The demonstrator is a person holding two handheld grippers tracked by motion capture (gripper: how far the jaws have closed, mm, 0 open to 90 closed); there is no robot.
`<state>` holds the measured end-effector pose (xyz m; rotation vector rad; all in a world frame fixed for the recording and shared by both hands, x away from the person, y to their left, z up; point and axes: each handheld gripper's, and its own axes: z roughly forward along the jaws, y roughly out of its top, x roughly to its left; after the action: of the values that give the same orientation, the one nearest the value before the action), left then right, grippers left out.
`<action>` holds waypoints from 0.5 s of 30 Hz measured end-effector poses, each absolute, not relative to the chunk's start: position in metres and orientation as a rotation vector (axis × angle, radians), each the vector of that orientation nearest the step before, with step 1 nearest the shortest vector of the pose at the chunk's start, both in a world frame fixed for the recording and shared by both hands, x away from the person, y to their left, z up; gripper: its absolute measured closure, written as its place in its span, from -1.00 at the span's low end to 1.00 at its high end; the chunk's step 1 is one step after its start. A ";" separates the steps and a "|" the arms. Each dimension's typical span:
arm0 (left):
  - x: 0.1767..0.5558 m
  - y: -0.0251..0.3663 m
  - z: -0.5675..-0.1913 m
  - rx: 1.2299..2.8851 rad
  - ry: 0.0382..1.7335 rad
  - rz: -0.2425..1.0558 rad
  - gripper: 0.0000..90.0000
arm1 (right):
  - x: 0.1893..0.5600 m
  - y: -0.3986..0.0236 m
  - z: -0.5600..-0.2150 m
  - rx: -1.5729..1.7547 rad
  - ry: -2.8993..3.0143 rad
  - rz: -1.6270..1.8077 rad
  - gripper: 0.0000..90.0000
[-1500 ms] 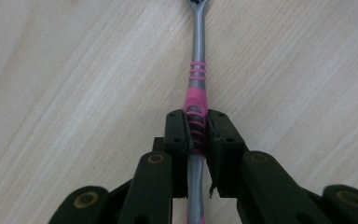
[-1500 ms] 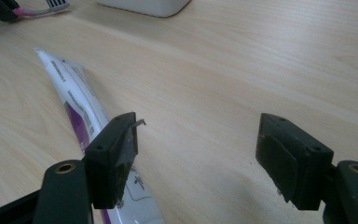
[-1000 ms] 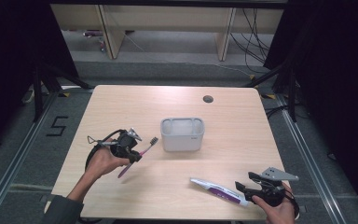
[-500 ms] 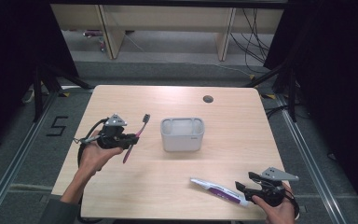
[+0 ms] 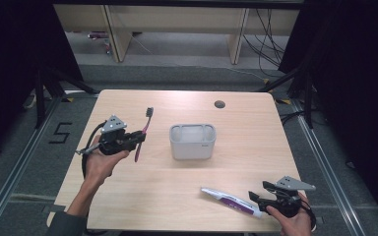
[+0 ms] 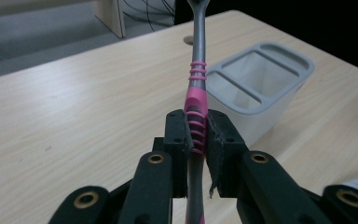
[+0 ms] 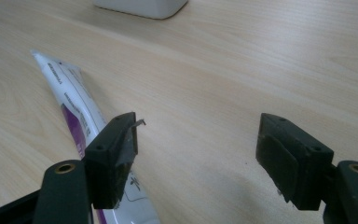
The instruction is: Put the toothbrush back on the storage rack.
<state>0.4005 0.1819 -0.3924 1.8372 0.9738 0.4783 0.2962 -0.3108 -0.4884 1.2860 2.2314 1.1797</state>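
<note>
A pink and grey toothbrush (image 5: 143,132) is held off the table, head pointing away, by my left gripper (image 5: 137,138), whose jaws are shut on its ribbed pink handle (image 6: 196,122). A grey two-compartment holder (image 5: 192,141) stands at the table's middle, to the right of the brush (image 6: 261,79). A white and purple toothpaste tube (image 5: 231,200) lies flat near the front edge. My right gripper (image 5: 257,196) rests at the tube's near end with jaws open (image 7: 205,154); the tube (image 7: 77,116) lies beside and partly under its left jaw, nothing between the pads.
The wooden table (image 5: 236,118) has a round cable hole (image 5: 219,104) near its far edge. Beyond it stand shelf legs and cables on a grey floor. A floor marking "5" (image 5: 61,132) sits left of the table.
My left hand lifted the toothbrush off the table and swung it left and back, its head now pointing away. The right gripper and the tube stayed still.
</note>
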 end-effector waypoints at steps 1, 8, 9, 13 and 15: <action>0.400 0.182 -0.392 1.837 0.974 0.478 0.75 | 0.296 -0.311 -0.488 1.283 2.230 1.179 -0.33; 0.401 0.181 -0.390 1.739 0.986 0.484 0.75 | 0.297 -0.311 -0.489 1.283 2.225 1.180 -0.33; 0.401 0.181 -0.390 1.739 0.986 0.484 0.75 | 0.297 -0.311 -0.489 1.283 2.225 1.180 -0.33; 0.401 0.178 -0.386 1.691 0.972 0.497 0.75 | 0.296 -0.312 -0.489 1.281 2.219 1.178 -0.33; 0.401 0.176 -0.385 1.666 0.966 0.496 0.75 | 0.296 -0.312 -0.488 1.284 2.221 1.179 -0.33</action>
<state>0.4012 0.1756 -0.3846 1.6664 0.9662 0.4962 0.2961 -0.3116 -0.4882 1.2843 2.2212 1.1795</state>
